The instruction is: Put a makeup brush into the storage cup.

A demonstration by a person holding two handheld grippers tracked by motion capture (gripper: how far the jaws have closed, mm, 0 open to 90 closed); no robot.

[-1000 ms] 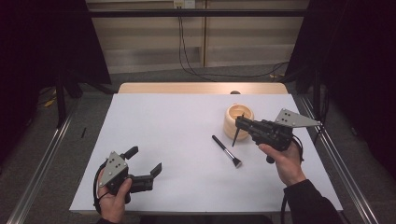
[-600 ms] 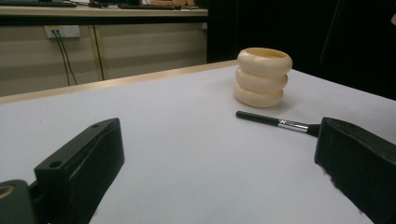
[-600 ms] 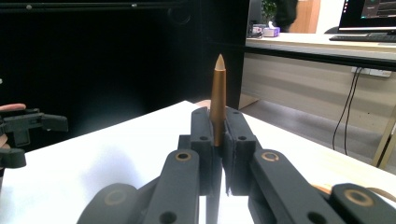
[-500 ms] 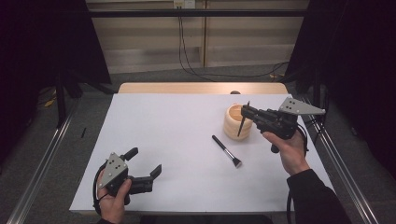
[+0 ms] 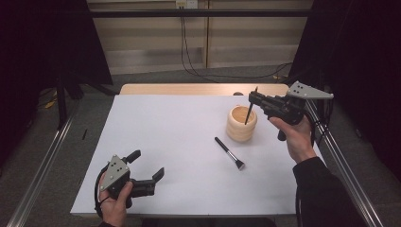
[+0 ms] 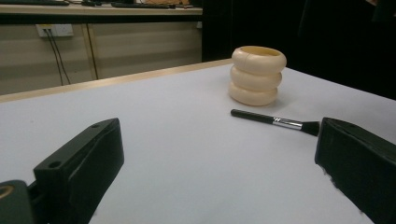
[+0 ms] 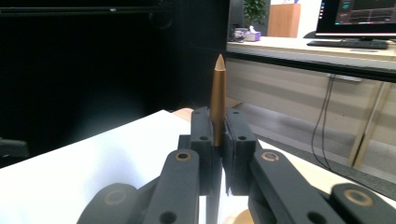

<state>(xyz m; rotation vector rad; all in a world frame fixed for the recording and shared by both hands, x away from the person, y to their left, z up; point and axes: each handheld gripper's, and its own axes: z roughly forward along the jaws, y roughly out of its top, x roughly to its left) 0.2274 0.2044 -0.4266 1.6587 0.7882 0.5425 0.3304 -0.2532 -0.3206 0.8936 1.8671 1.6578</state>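
Over white table (image 5: 179, 142), right gripper (image 5: 253, 98) holds pencil (image 5: 249, 108) upright

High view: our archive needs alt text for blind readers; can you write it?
The right gripper holds a slim brush upright over a cream ribbed holder on a white table. Another brush lies nearby; the left gripper rests open.
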